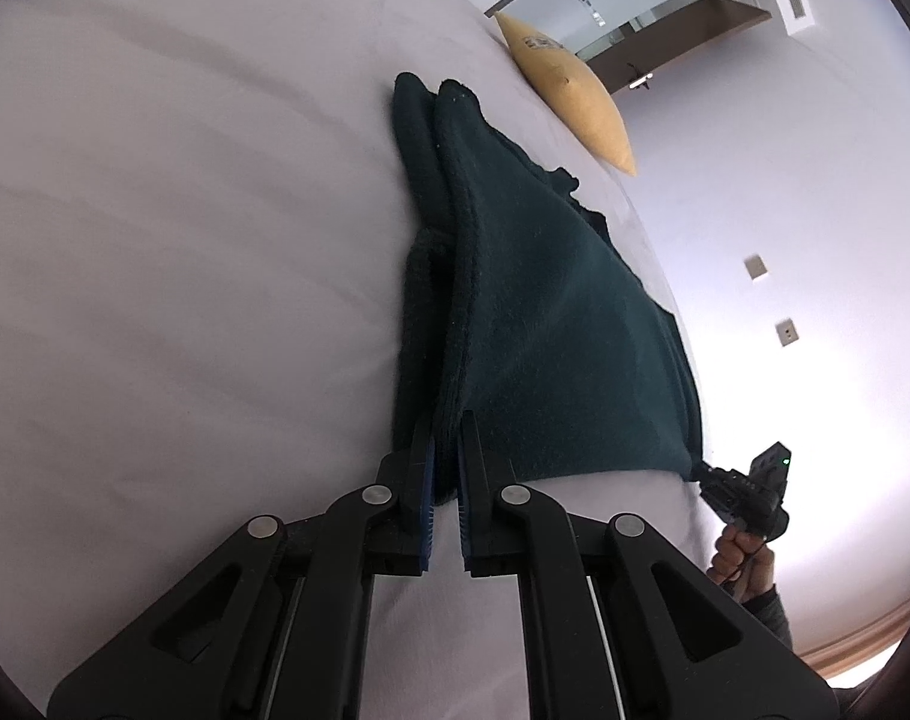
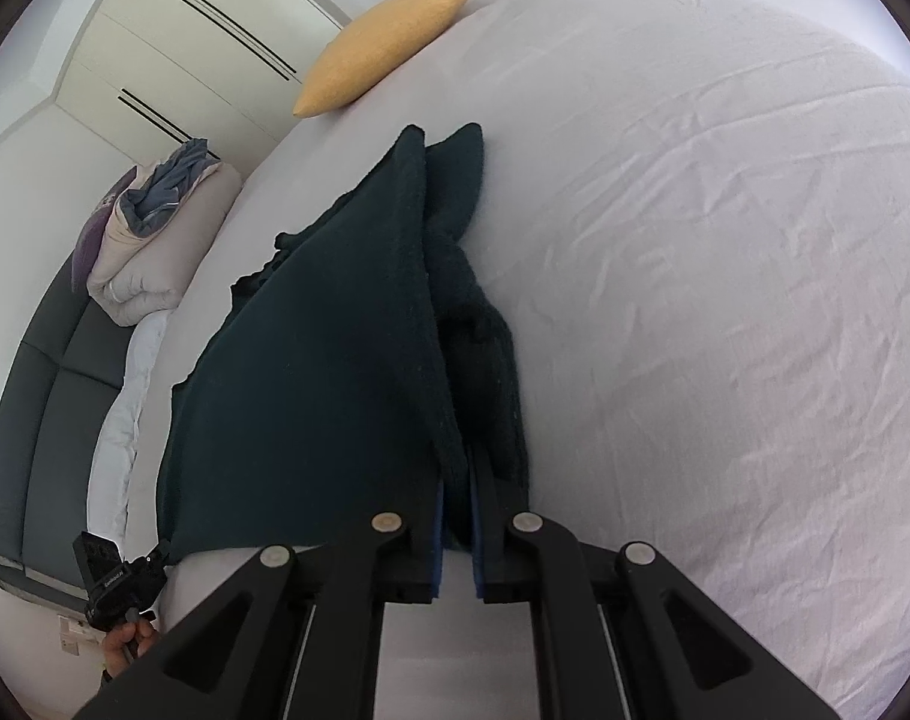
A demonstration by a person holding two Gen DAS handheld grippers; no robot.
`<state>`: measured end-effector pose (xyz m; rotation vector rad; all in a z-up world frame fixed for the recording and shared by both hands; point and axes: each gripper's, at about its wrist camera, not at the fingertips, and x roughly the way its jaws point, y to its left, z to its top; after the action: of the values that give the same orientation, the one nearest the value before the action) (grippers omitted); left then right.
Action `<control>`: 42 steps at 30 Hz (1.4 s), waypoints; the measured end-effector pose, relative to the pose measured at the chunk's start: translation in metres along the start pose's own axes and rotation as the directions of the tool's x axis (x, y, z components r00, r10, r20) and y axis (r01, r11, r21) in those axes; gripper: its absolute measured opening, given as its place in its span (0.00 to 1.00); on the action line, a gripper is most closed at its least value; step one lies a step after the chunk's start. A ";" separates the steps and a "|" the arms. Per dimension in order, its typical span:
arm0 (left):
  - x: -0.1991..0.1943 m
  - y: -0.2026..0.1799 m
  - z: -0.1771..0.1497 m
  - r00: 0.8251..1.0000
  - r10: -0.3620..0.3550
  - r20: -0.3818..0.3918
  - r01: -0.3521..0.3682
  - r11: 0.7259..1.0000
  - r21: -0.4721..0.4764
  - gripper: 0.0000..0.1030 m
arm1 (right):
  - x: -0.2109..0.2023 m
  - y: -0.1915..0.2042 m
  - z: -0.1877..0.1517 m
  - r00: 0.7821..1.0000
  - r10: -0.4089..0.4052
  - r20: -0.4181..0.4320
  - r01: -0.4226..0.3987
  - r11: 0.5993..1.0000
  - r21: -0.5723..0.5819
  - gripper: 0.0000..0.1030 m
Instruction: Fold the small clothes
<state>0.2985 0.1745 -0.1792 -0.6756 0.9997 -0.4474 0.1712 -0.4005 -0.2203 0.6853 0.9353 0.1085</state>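
Observation:
A dark green knitted garment [image 1: 550,312] lies on the white bed sheet [image 1: 185,240], partly lifted into a fold. My left gripper [image 1: 446,438] is shut on one near corner of it. My right gripper [image 2: 457,480] is shut on the other near corner of the garment [image 2: 335,348]. The held edge hangs stretched between the two grippers, above the sheet. The right gripper also shows in the left wrist view [image 1: 703,474], and the left gripper in the right wrist view [image 2: 164,552]. The garment's far end rests on the bed in two pointed folds.
A yellow cushion [image 1: 568,90] lies at the far edge of the bed; it also shows in the right wrist view [image 2: 383,42]. A folded duvet pile [image 2: 155,240] sits on a dark sofa [image 2: 41,408] beside the bed. Wardrobe doors [image 2: 173,30] stand behind.

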 end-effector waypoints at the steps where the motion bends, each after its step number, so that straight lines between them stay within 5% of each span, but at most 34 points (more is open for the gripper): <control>1: 0.000 0.000 0.000 1.000 -0.001 0.001 0.001 1.000 -0.004 0.05 | 0.000 0.000 -0.001 1.000 -0.001 0.000 0.001 1.000 -0.003 0.07; 17: 0.010 0.001 0.005 1.000 -0.016 0.005 0.016 1.000 -0.018 0.05 | -0.006 -0.002 -0.009 1.000 0.004 -0.013 -0.004 1.000 0.025 0.06; 22: -0.014 -0.006 0.008 0.998 0.050 0.032 -0.049 0.998 -0.043 0.06 | -0.023 -0.011 -0.003 0.999 0.007 0.038 -0.009 0.998 0.057 0.20; 23: -0.023 -0.009 0.010 0.995 0.086 0.056 -0.084 0.996 -0.042 0.06 | -0.032 -0.013 -0.001 0.996 -0.051 0.071 0.046 0.997 0.067 0.35; 26: -0.048 -0.036 0.023 0.983 0.106 0.150 -0.108 0.994 0.006 0.06 | -0.051 -0.007 0.004 0.980 -0.139 0.139 0.130 0.989 0.072 0.37; 29: -0.037 -0.087 0.042 0.985 0.044 0.166 -0.067 0.988 0.137 0.06 | -0.050 0.029 0.011 0.984 -0.064 0.169 0.064 0.998 0.006 0.37; 33: 0.045 -0.152 0.067 0.995 -0.021 0.093 -0.009 0.953 0.302 0.06 | 0.007 0.095 0.016 0.979 0.200 0.044 -0.196 0.978 -0.074 0.37; 38: 0.135 -0.138 0.076 0.995 0.097 0.011 -0.097 0.959 0.267 0.06 | 0.108 0.142 0.011 0.940 0.310 -0.143 -0.321 0.945 -0.059 0.37; 40: 0.141 -0.118 0.075 0.994 0.105 0.015 -0.105 0.967 0.231 0.06 | 0.130 0.133 0.013 0.950 0.283 -0.135 -0.292 0.955 -0.052 0.22; 41: 0.137 -0.105 0.074 0.997 0.079 0.025 -0.082 0.974 0.212 0.06 | 0.134 0.116 0.018 0.941 0.318 -0.112 -0.320 0.947 0.003 0.01; 42: 0.131 -0.095 0.073 0.998 0.051 0.038 -0.058 0.979 0.195 0.06 | 0.133 0.104 0.018 0.936 0.340 -0.095 -0.337 0.941 0.041 0.00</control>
<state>0.4216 0.0474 -0.1660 -0.4760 0.9268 -0.4784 0.2865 -0.2785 -0.2459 0.8665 0.9091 0.4421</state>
